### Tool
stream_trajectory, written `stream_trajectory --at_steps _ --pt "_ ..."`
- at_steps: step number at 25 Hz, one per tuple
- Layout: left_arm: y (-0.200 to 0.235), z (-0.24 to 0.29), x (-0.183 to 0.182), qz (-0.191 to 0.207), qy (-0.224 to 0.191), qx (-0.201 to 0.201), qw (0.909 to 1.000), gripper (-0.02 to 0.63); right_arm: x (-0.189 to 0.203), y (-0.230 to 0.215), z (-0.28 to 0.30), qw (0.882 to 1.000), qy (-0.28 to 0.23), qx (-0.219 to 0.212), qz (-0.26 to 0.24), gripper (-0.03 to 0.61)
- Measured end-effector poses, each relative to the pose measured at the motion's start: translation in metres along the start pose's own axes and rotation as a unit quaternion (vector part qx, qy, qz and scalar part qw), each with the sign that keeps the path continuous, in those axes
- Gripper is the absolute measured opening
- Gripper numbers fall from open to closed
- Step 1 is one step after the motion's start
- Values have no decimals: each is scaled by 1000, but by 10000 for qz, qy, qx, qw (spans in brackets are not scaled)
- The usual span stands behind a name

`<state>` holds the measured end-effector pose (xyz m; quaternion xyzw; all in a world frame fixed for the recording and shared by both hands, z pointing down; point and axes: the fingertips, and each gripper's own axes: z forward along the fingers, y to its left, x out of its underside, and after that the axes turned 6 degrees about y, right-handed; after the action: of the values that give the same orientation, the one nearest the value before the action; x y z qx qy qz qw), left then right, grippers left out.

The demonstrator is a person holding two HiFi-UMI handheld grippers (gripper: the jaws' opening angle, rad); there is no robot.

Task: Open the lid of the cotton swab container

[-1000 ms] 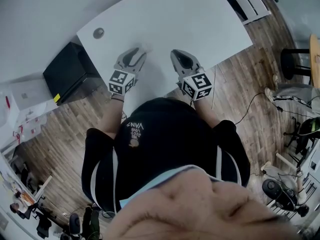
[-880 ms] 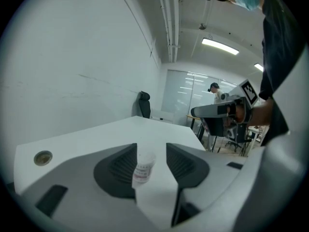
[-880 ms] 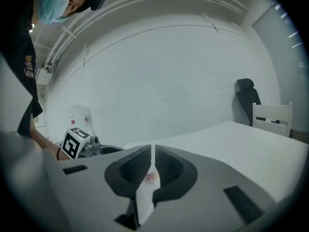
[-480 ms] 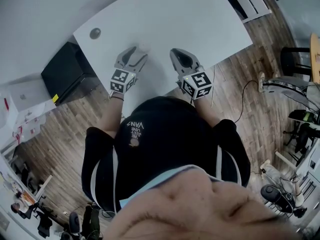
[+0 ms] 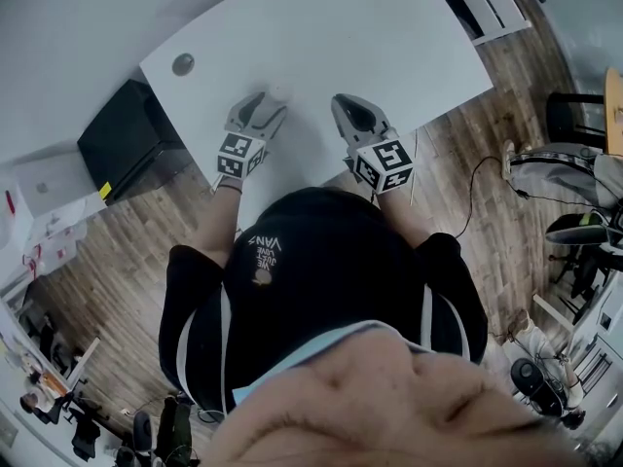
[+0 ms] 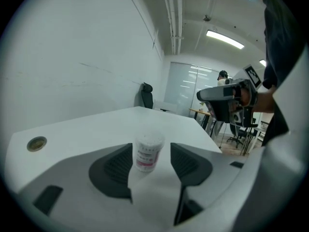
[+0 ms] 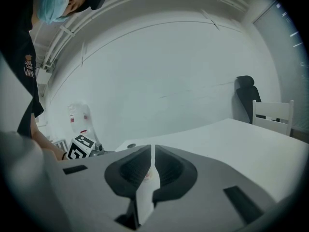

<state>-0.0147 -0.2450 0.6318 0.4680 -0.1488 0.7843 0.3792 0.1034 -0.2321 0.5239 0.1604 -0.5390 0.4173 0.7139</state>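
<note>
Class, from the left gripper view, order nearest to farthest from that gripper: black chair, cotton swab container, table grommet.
1. cotton swab container, between the jaws.
2. table grommet, off to the left.
3. black chair, far in the background.

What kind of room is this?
Probably an office or workroom: there is a big white table, a black office chair by the wall, and a long ceiling light.

White table (image 5: pixel 389 47); wood floor (image 5: pixel 117 251); black box (image 5: pixel 127 139), perhaps cabinet, beside table; ceiling strip light (image 6: pixel 224 39).
</note>
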Motion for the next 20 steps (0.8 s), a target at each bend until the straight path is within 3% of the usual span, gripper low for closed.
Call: stream_trajectory --at_steps 8,13,20 --pt "4 9 4 -53 28 -6 10000 225 3 -1 0 10000 32 21 26 14" --pt "4 16 3 64 -5 -66 10000 271 5 -2 1 10000 53 -26 66 14" --pt "2 27 6 196 190 -89 9996 275 4 -4 1 9999 71 -31 67 14"
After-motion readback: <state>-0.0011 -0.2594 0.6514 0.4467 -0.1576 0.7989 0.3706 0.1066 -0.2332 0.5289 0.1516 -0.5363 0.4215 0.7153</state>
